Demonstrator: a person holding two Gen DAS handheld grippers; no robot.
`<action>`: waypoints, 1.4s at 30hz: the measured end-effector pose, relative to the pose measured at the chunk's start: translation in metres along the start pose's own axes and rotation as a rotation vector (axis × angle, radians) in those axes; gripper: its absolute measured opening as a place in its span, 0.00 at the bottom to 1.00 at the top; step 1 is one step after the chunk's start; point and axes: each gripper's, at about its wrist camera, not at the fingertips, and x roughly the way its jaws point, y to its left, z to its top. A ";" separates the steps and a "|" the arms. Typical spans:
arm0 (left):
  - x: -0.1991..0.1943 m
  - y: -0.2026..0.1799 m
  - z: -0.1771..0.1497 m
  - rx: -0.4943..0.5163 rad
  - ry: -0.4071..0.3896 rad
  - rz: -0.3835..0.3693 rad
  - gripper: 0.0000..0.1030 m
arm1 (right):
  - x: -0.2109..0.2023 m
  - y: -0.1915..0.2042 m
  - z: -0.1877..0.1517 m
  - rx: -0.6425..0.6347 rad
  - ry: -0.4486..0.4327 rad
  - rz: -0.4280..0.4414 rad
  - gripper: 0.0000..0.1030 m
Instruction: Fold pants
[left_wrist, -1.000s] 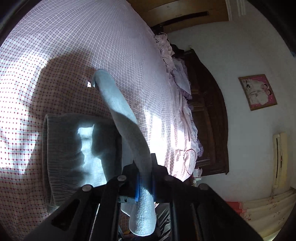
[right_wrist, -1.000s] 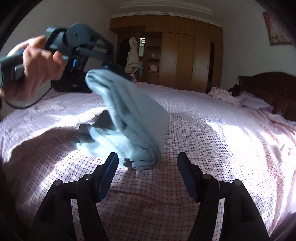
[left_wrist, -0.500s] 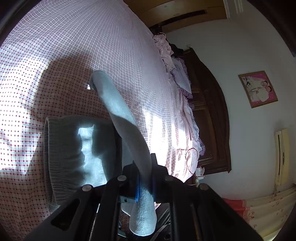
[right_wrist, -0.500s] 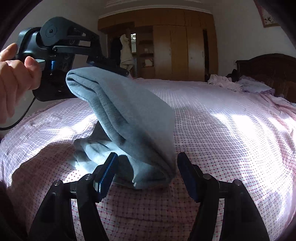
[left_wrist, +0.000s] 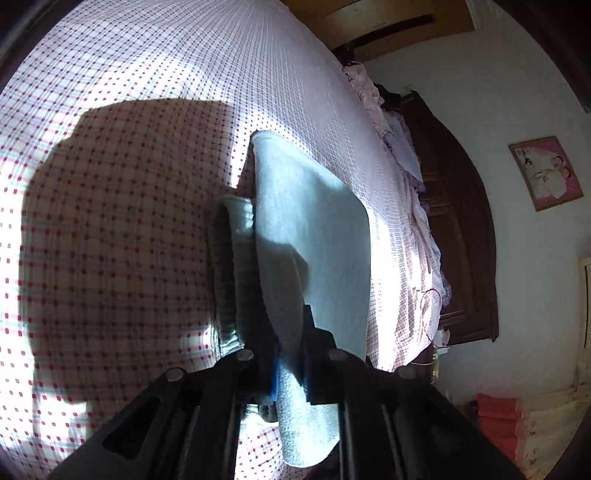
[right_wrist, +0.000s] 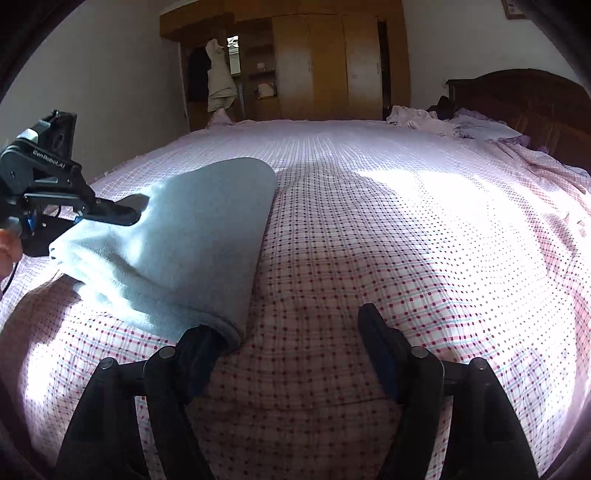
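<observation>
While the left claw (left_wrist: 291, 373), its body marked "GenRobot.AI", stays clamped on the folded grey pants (right_wrist: 177, 251) lying on the checked bed (right_wrist: 406, 258), the right claw (right_wrist: 291, 347) has just been opening, nothing between its fingers.

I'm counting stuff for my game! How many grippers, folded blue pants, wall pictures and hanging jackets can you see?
Grippers: 2, left gripper and right gripper
Folded blue pants: 1
Wall pictures: 1, the pink picture
Hanging jackets: 1, the beige jacket
Total: 5
</observation>
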 end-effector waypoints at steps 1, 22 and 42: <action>0.000 0.000 -0.001 0.011 -0.007 0.000 0.09 | -0.001 0.000 -0.002 -0.010 -0.003 0.002 0.64; -0.047 -0.047 -0.006 0.127 -0.093 0.057 0.13 | -0.017 -0.017 0.057 -0.022 -0.003 0.452 0.05; -0.005 -0.053 -0.028 0.286 -0.041 0.279 0.02 | 0.042 0.022 0.082 -0.019 0.156 0.541 0.00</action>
